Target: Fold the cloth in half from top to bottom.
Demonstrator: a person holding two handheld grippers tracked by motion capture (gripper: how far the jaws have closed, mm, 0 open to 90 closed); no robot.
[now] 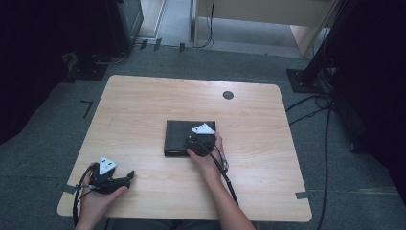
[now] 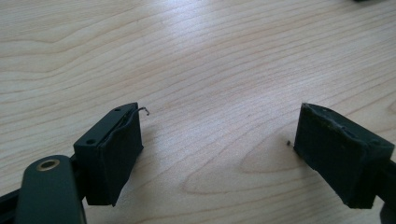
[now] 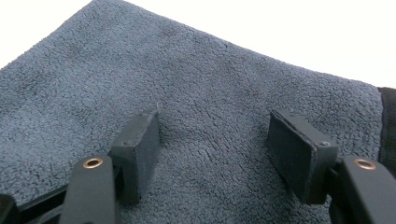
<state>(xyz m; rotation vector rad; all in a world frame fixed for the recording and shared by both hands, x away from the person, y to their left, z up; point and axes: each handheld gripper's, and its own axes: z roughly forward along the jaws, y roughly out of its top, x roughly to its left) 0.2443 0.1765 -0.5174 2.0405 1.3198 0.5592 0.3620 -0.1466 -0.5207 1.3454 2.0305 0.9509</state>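
Left tool (image 2: 217, 140) gapes wide; right tool (image 3: 212, 144) likewise, lowered

fleecy matt cloth (image 3: 210, 107), smooth wood table (image 2: 210, 60)

Light wooden table (image 1: 143, 100), rounded corners, centre of frame. Folded dark grey fleece cloth (image 1: 177, 138) lying flat at centre. Small dark round grommet (image 1: 228, 95) in top, upper right, well apart from cloth.

High view — fixed overhead, facing forward and down, far enough to take in the whole wooden table (image 1: 143, 103) and surrounding floor. Left gripper view — low and close over bare tabletop near the front-left corner. Right gripper view — very close above the folded dark towel (image 3: 196, 93), which the high view shares at table centre (image 1: 177, 136).
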